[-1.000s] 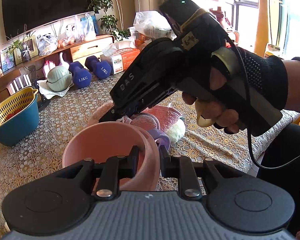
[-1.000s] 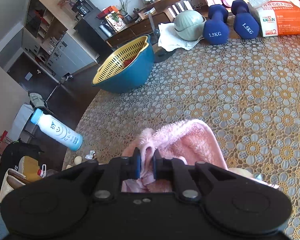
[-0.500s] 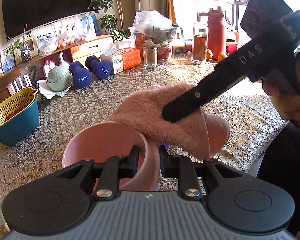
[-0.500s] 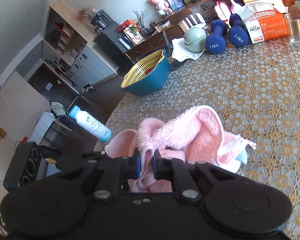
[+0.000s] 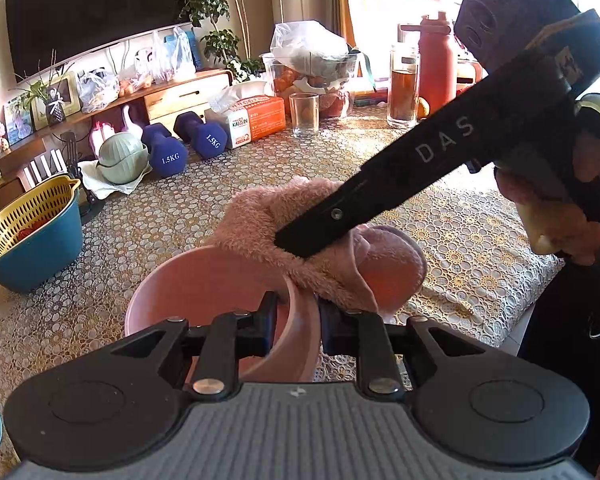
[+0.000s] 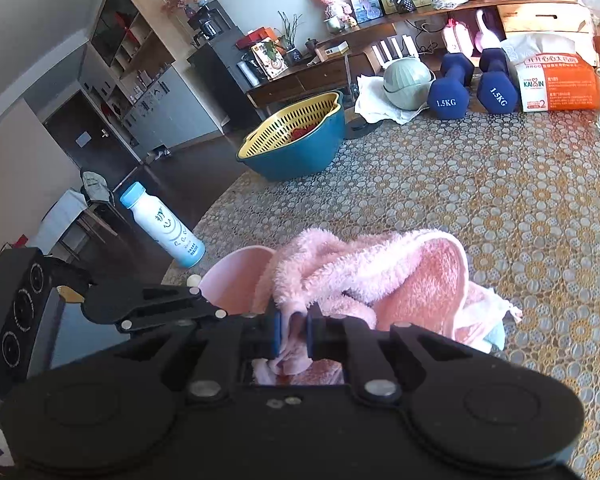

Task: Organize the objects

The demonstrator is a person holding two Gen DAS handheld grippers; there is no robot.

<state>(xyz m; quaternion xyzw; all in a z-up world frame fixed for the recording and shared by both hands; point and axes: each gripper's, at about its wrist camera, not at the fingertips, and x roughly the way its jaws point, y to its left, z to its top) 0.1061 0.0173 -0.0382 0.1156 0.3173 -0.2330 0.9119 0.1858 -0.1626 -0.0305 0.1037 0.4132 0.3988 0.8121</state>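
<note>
lifted pink towel (image 5: 300, 236) now overhangs lace-covered table (image 5: 440, 184).

The place was a home's living room. A large dark television (image 5: 96, 4) hung on the wall above a long wooden console (image 5: 172, 92) crowded with framed photos (image 5: 18, 118), plastic bags (image 5: 168, 56) and a pink bear figure (image 6: 332, 0). Potted plants (image 5: 216, 16) stood by the curtained window (image 5: 380, 8). The table (image 5: 180, 208) wore a lace cloth and carried household clutter: two blue dumbbells (image 5: 180, 144), a tissue box (image 5: 256, 120), a drinking glass (image 5: 304, 114), a red flask (image 5: 436, 64) and a colander bowl (image 5: 28, 232). Beyond the table stood open shelves (image 6: 128, 36) and grey cabinets (image 6: 156, 108).
</note>
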